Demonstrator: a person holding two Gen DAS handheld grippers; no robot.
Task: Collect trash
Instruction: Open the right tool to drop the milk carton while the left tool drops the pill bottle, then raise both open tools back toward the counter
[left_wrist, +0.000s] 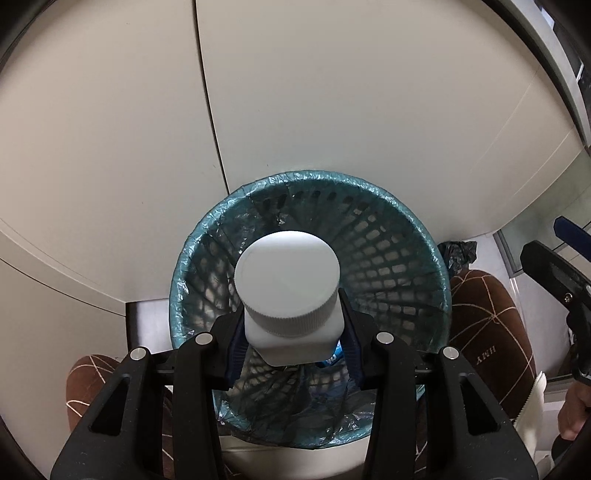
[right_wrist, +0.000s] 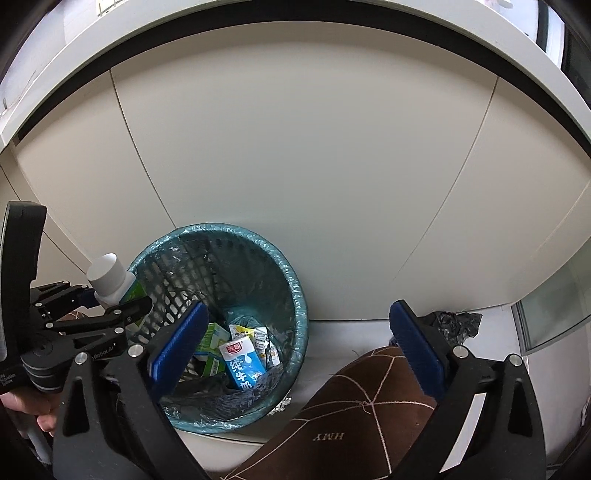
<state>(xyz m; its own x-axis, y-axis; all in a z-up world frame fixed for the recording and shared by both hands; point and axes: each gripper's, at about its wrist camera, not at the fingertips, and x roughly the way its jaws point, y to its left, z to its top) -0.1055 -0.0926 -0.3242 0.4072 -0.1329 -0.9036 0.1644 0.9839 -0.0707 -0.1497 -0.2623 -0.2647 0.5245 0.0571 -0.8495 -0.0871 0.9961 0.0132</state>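
My left gripper (left_wrist: 291, 332) is shut on a white plastic bottle (left_wrist: 290, 291) with a wide ribbed cap, held over the near rim of the teal-lined mesh waste basket (left_wrist: 424, 236). In the right wrist view the bottle (right_wrist: 110, 275) shows a green label and sits at the basket's (right_wrist: 295, 295) left rim, still in the left gripper (right_wrist: 107, 299). Inside lie a blue-and-white milk carton (right_wrist: 242, 360), green cartons (right_wrist: 212, 338) and wrappers. My right gripper (right_wrist: 295, 347) is open and empty, above the basket's right side.
Cream cabinet doors (right_wrist: 295, 166) stand right behind the basket. Brown slippers (right_wrist: 369, 406) with light stitching are at the right of the basket, and one (left_wrist: 88, 380) at the left. A crumpled black bag (right_wrist: 456, 323) lies on the floor by the cabinet.
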